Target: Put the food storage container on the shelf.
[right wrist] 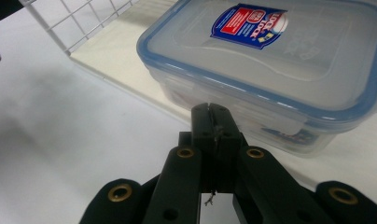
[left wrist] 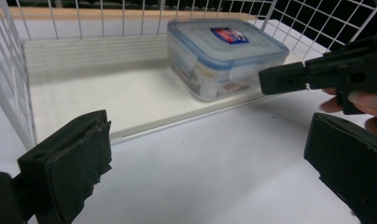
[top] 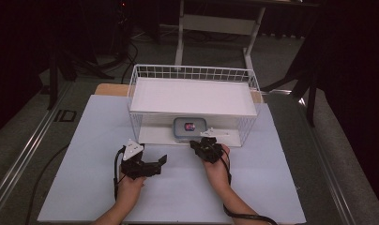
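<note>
— Container (top: 190, 129): where is it seen?

— A clear plastic container with a blue-rimmed lid is seen on the lower shelf (top: 152, 135) of a white wire rack (top: 193, 74), near the shelf's front edge. A red and blue label (right wrist: 250, 25) is carried on the lid. The rack is placed at the far middle of the white tabletop (top: 94, 140).

— What is found at the left?

— The left gripper (top: 155, 164) is held low over the tabletop, in front of the rack's left half and well apart from the container. Its jaws are spread wide with nothing between them, as is shown in the left gripper view, where bare tabletop is seen between the two black pads (left wrist: 67, 170). In that view the container (left wrist: 224, 56) is seen standing at the right of the shelf (left wrist: 107, 98).

— And at the right?

— The right gripper (top: 202, 145) is held just in front of the container, at the shelf's front edge. In the right gripper view its jaws are pressed together, tip against tip, and nothing is clamped between them; the right gripper (right wrist: 211, 116) is pointed at the container's near side wall, just below the lid rim. Whether the wall is actually touched cannot be told. Its closed tip is also seen in the left gripper view, just beside the container's near corner.
</note>
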`<state>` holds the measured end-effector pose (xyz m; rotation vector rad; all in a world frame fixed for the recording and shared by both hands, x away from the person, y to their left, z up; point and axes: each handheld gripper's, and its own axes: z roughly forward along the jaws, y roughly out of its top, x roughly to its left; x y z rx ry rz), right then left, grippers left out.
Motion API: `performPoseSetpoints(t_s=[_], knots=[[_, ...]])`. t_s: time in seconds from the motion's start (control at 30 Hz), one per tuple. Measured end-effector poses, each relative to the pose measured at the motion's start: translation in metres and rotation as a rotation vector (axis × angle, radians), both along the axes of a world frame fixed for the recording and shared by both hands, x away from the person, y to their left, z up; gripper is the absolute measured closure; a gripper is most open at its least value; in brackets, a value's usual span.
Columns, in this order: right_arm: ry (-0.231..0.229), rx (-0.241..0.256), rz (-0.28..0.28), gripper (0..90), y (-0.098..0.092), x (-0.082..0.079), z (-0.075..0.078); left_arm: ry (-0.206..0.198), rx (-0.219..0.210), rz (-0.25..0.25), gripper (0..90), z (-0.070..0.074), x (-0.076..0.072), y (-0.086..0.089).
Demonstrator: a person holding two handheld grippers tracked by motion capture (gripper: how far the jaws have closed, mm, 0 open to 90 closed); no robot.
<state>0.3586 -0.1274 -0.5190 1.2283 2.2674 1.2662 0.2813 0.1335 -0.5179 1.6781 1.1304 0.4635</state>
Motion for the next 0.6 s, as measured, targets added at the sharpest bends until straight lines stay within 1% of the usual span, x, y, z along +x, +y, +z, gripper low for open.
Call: performPoseSetpoints(t_s=[0.03,0.1,0.27,0.33,0.37,0.4,0.47,0.6], knots=[[0.001,-0.003,0.000,90.0,0.001,0.002,-0.001,0.000,-0.005,-0.008,1.7,-0.001,0.000,0.000],[0.005,-0.005,0.000,90.0,0.005,0.004,-0.002,-0.001,0.004,-0.021,1.7,-0.001,0.001,-0.002],[-0.002,-0.023,-0.002,90.0,0.015,0.009,-0.004,-0.007,-0.002,-0.036,1.7,-0.001,0.000,-0.005],[0.006,-0.016,-0.006,90.0,0.017,0.011,-0.004,-0.010,0.000,-0.049,1.7,-0.001,0.000,-0.005],[0.007,-0.014,-0.006,89.9,0.018,0.013,-0.005,-0.004,0.002,-0.058,1.7,-0.002,0.000,-0.005],[0.001,-0.020,-0.008,89.9,0.018,0.014,-0.005,-0.006,-0.002,-0.063,1.7,-0.003,0.000,-0.004],[-0.001,-0.024,-0.011,89.9,0.019,0.017,-0.005,-0.009,0.008,-0.059,1.7,-0.004,0.001,-0.004],[0.005,-0.028,-0.025,89.9,0.018,0.020,-0.005,-0.012,0.006,-0.055,1.7,-0.003,0.001,-0.002]])
